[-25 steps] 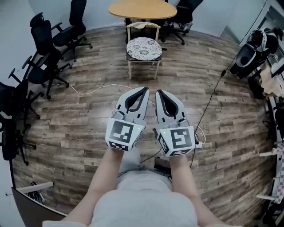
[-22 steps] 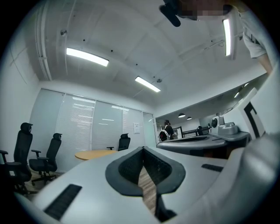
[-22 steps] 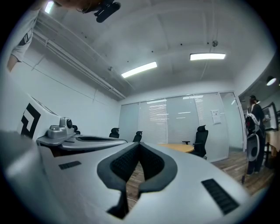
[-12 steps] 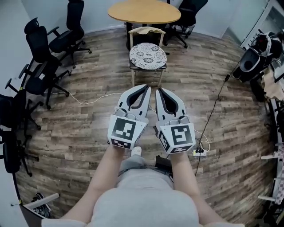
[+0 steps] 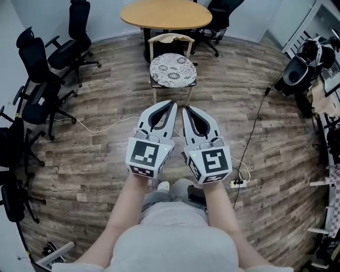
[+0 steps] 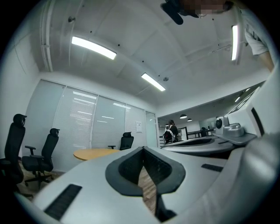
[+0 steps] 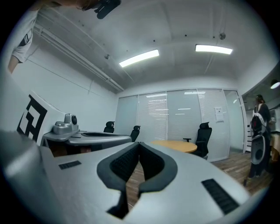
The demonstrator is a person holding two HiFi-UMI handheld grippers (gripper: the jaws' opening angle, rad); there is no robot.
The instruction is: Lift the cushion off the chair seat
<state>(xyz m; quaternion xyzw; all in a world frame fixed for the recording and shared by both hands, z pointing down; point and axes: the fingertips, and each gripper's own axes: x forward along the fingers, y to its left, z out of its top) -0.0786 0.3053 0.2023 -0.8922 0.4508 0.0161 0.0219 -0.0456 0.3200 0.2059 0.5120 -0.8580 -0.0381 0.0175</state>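
**Task item.** The cushion point(image 5: 172, 69) lay flat on the seat of the chair point(image 5: 170, 38), covering nearly all of it and not yet lifted. It was round and thin, with a pale lace-like pattern over a darker ground. It probably was soft and would sag if held at one edge only.

**Chair.** The frame was pale wood with slim legs and a curved top rail. It looked light, so a dragging pull could shift it. It stood just in front of a round bench point(image 5: 166, 14) with a smooth tan top.

**Tongs.** The left tongs point(image 5: 171, 104) and the right tongs point(image 5: 186, 109) were held side by side, pointing at the chair but well apart from it. Both were clenched tip to tip on nothing. In each gripper view only floor showed behind the ribbed black pads point(image 6: 153, 164) point(image 7: 124, 162).

**Procedure for the step in hand (approach).**
1. Close the gap to the chair squarely.
2. Release both tongs before arrival.
3. Take the near rim at two well-spaced points, pinching fabric only, clear of the seat frame.
4. Raise straight up and keep the cushion level.

**Surroundings.** The floor point(image 5: 95, 154) was matt wood-grain plank. A thin white cable point(image 5: 106, 125) crossed it short of the chair and could trip the person. Black office chairs point(image 5: 69, 45) stood at the left.
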